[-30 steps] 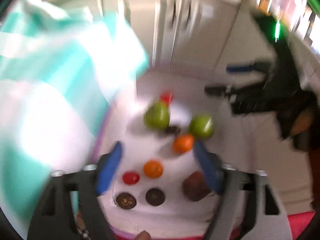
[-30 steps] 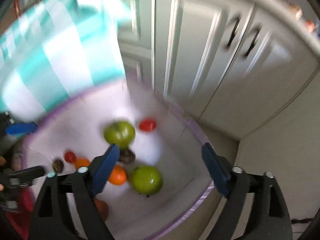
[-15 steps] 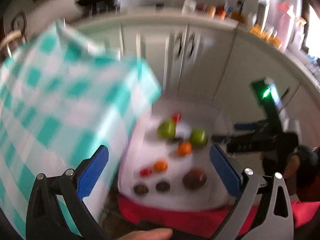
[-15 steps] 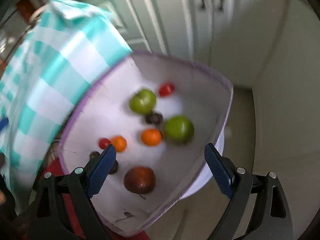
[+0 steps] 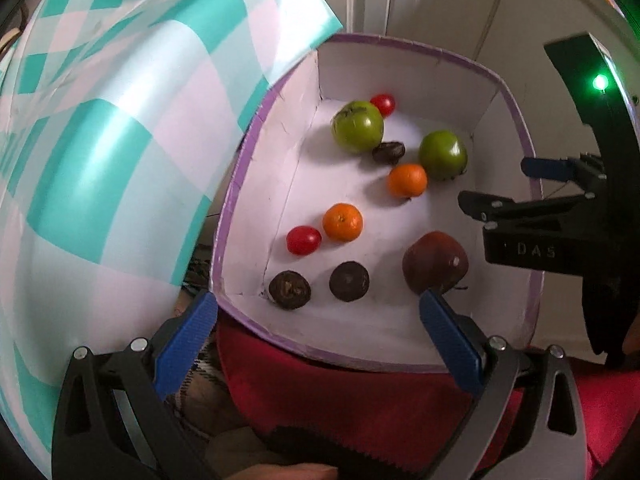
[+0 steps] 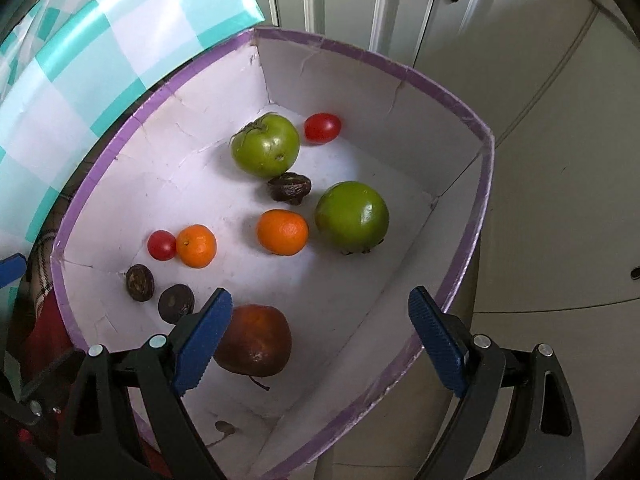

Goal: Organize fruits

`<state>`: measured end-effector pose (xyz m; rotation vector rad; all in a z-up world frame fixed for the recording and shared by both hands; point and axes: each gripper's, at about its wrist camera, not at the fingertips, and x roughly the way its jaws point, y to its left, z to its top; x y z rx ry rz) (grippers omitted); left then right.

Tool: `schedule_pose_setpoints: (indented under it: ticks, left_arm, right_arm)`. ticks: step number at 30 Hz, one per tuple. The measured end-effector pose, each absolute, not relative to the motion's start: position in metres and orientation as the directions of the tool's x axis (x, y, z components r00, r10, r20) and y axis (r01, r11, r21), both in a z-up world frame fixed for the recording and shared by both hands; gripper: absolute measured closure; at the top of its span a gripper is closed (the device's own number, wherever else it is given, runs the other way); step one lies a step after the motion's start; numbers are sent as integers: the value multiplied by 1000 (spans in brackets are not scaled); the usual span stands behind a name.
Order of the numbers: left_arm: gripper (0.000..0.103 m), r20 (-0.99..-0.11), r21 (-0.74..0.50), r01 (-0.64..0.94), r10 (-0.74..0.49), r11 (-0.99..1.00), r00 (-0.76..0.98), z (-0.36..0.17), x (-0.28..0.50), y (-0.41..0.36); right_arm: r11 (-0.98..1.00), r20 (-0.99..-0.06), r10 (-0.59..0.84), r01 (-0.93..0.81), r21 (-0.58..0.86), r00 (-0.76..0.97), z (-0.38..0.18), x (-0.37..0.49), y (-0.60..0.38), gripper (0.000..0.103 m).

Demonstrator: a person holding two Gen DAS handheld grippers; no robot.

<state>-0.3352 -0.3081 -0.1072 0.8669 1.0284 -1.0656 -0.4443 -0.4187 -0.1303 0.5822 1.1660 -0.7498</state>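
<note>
A white box with a purple rim holds loose fruit: two green tomatoes, two oranges, two cherry tomatoes, a dark red apple and three dark brown fruits. My left gripper is open and empty at the box's near edge. My right gripper is open and empty above the box's right side, close over the apple. It also shows in the left wrist view.
A table with a teal and white checked cloth stands left of the box. A red cloth lies under the box. White cabinet doors are behind, and a pale floor lies to the right.
Both grippers have come to rest over the box after moving fast. The left gripper has come closer to the near edge. The right gripper has dropped closer to the apple.
</note>
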Motion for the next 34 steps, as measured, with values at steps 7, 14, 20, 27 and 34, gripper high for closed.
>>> schedule_pose_setpoints:
  ticks: [7,14,20,27,34]
  left_arm:
    - [2,-953,77,962,-265,261,148,-108,-335,-308]
    - [2,-954,75,963,-261,259,145,-109,-334,-309]
    - [2,-955,73,961,-260,265,144,-111,-332,-310]
    - [2,-941,80,963,-298,257,158,-105,-335,-308]
    - [2,-915,92,969,-364,231,173,-86,-341,-302]
  right_arm:
    - [617,-956,-202,786,44,212,-137,-441,-419,16]
    - [620,-957,-196,783,48,214,-139,-439,-417,16]
    - [625,-958,-192,779,49,214,-141,-436,-416,16]
    - [623,-958,-193,781,48,213,-141,-437,-414,16]
    - [627,-946,-241,778,19,217,-120,-434,-418,16]
